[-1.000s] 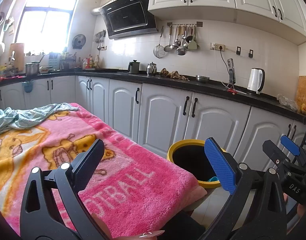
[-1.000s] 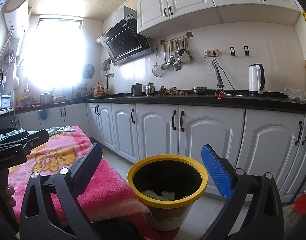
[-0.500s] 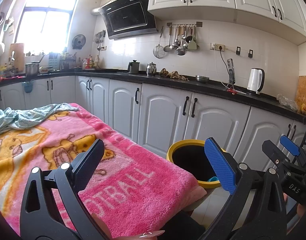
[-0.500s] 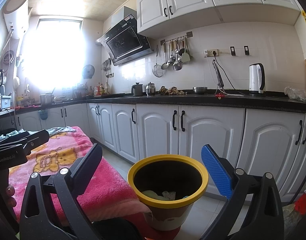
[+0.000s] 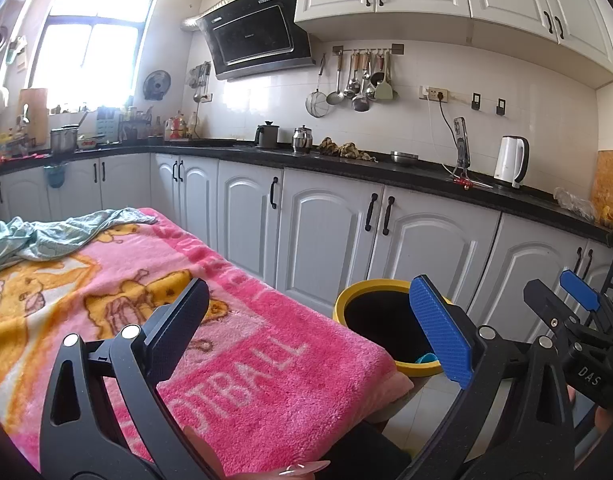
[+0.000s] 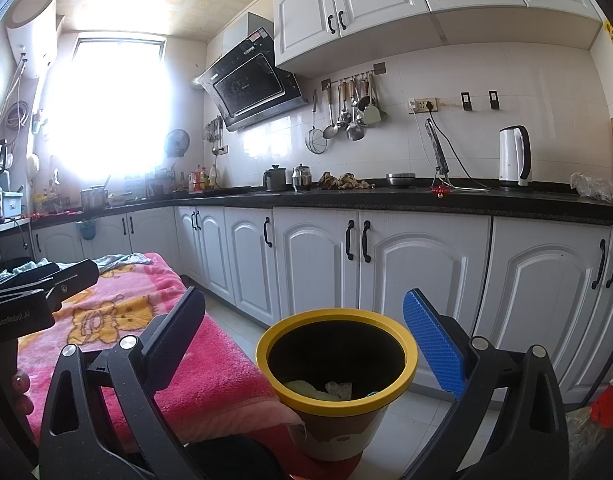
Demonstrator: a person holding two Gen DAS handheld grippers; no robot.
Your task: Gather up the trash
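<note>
The left tongs (image 5: 306,312) are hovering released over the near end of the pink blanket (image 5: 234,360), their two fingers spread wide with nothing between them. The blanket is covering a table, and a crumpled pale green cloth (image 5: 46,236) is lying on its far end. The bin (image 5: 370,286) with the yellow rim is standing on the floor just past the blanket's corner, ahead and to the right of the left tongs; their blue-padded finger (image 5: 440,332) is overlapping the bin's right side in the left wrist view. The right tongs (image 6: 304,324) are also gaping, holding nothing, and the bin (image 6: 410,360) is sitting between and just below their two fingers, close in front of the white cupboard doors (image 6: 418,272). Inside the bin, pieces of trash (image 6: 338,389) are lying at the bottom: something pale green, a crumpled whitish scrap and a bit of teal. In the left wrist view only a teal piece is showing at the bin's near inner wall. The right tongs are showing at the right edge of the left wrist view, and the left tongs at the left edge of the right wrist view, well apart from each other. A white kettle (image 6: 514,158) is standing on the dark counter (image 6: 426,200) beyond.
</note>
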